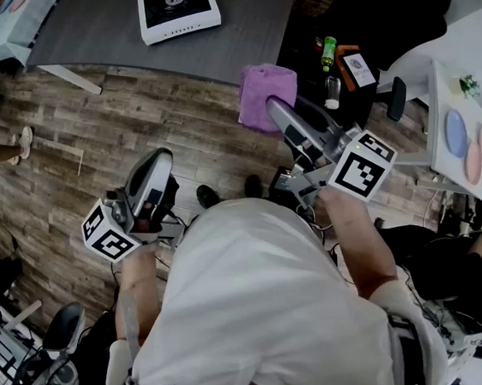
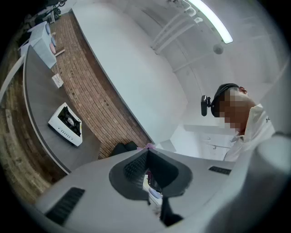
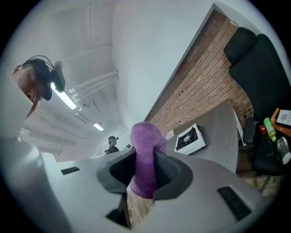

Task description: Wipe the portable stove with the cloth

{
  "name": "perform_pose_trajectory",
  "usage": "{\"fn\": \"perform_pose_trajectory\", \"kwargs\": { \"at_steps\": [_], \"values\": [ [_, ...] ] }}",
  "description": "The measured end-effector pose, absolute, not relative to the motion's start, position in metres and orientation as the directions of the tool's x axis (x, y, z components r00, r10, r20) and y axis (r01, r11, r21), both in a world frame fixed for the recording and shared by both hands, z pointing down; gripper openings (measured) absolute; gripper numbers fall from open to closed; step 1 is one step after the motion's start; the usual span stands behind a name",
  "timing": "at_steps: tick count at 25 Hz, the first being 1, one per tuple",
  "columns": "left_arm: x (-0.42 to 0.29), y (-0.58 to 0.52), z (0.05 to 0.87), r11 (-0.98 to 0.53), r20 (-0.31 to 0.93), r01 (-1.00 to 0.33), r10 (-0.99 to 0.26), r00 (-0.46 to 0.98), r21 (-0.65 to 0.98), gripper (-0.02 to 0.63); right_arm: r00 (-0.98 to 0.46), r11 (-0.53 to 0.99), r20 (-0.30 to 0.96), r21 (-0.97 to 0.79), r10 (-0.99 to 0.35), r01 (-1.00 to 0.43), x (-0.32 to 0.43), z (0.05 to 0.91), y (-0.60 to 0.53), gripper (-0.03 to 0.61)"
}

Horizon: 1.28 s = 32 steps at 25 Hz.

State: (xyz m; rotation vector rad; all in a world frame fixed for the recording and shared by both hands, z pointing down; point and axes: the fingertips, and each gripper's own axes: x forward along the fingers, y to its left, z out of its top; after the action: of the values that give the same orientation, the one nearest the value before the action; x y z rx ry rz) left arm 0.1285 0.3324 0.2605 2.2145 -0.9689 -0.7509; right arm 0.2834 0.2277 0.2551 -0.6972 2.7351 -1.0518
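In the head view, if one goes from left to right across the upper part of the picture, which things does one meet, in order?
portable stove → purple cloth → green bottle → white board with round pastel patches

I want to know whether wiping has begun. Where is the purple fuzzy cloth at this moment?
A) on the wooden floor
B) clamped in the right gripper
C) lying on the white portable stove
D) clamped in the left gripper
B: the purple fuzzy cloth sticks out from between the jaws of the right gripper, held in the air away from the white portable stove on the grey table.
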Motion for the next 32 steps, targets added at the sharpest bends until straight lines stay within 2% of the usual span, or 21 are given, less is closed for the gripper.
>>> {"fn": "perform_pose_trajectory", "kwargs": {
  "at_steps": [17,25,32],
  "values": [
    [0.138,0.324,0.273,-0.553,-0.229,-0.427,-0.763,0.605,0.716,0.005,-0.858,0.643,0.114,-0.614,-0.502,-0.458,0.29,0.268,0.22,0.107],
    [0.134,0.325,0.282,-0.538,-0.195,-0.417,-0.753,0.629,0.733,0.005,-0.819,0.589,0.151,-0.624,-0.554,-0.513,0.291,0.274,0.21,0.103],
    [0.127,0.321,0.287,-0.538,-0.179,-0.397,-0.733,0.656,0.744,0.005,-0.829,0.602,0.169,-0.613,-0.533,-0.512,0.277,0.277,0.21,0.095]
  ]
}}
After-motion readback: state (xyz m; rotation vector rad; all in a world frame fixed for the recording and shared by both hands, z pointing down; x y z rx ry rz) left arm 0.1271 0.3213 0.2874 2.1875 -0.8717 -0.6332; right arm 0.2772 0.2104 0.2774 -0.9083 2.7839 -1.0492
